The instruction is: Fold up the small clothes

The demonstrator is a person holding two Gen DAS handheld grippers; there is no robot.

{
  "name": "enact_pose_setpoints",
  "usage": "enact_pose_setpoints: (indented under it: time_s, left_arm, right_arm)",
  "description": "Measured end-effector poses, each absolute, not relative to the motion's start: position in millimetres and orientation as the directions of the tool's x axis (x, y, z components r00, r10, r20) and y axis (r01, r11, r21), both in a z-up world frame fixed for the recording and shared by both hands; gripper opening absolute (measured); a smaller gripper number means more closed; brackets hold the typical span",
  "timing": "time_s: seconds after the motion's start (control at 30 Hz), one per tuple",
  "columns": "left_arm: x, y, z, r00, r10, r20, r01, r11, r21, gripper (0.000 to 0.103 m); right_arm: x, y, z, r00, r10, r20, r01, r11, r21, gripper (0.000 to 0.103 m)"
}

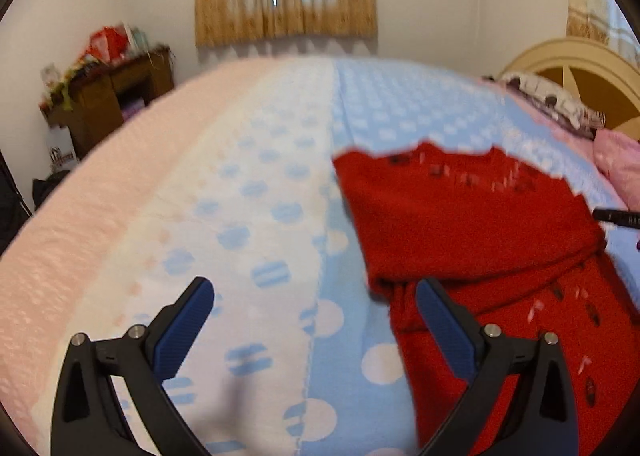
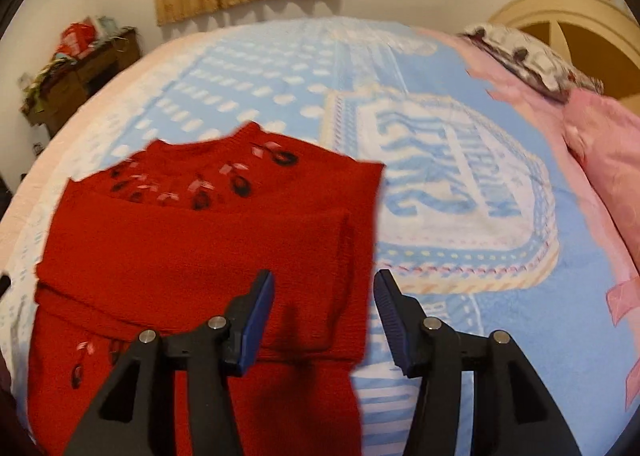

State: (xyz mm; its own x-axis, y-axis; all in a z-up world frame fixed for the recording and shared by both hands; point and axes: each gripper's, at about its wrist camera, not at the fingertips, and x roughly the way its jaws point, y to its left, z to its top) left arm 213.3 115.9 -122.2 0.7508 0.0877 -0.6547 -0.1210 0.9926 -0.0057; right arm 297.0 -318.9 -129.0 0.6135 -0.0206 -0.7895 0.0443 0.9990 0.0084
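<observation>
A red knitted sweater (image 1: 472,224) (image 2: 192,248) lies flat on the bed, with a sleeve folded across its body and dark and pink embroidery near the collar. My left gripper (image 1: 316,292) hovers open over the blanket just left of the sweater. Its right finger (image 1: 444,324) overlaps the sweater's near left edge in the picture, and nothing sits between the pads. My right gripper (image 2: 325,280) is open above the sweater's right edge; the folded fabric lies beneath it and the pads are not pressing on it. A black tip (image 1: 616,214) shows at the sweater's far right.
The bed carries a blue and white dotted blanket (image 1: 280,176) (image 2: 460,184). Pink bedding (image 2: 608,144) and a patterned pillow (image 2: 532,60) lie by the headboard (image 1: 580,68) on the right. A cluttered wooden cabinet (image 1: 108,92) stands against the wall at left, beyond the bed's edge.
</observation>
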Motion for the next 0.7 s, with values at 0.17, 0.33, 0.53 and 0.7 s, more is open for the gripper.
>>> enact_pose_setpoints:
  time_s: [0.17, 0.33, 0.53, 0.7]
  left_arm:
    - [244.3, 114.0, -114.9, 0.761, 0.122, -0.637, -0.15, 0.989, 0.01, 0.103]
    - [283.0, 101.7, -156.8, 0.655, 0.147, -0.741, -0.125, 0.988, 0.086, 0.103]
    - [277.4, 89.6, -171.4, 0.654, 0.152, -0.741, -0.09, 0.988, 0.123, 0.103]
    - [274.6, 96.5, -167.8, 0.656, 0.136, -0.742, -0.104, 0.991, 0.09, 0.103]
  right_arm:
    - [303.0, -287.4, -131.7, 0.613, 0.087, -0.785, -0.089, 0.995, 0.041, 0.053]
    - [315.3, -291.7, -167.1, 0.518, 0.064, -0.853, -0.077, 0.997, 0.029, 0.052]
    - [309.5, -310.2, -173.9, 0.529, 0.074, -0.845, -0.065, 0.997, 0.047, 0.051]
    - [308.1, -301.0, -174.0, 0.559, 0.029, -0.829, -0.06, 0.998, -0.006, 0.053]
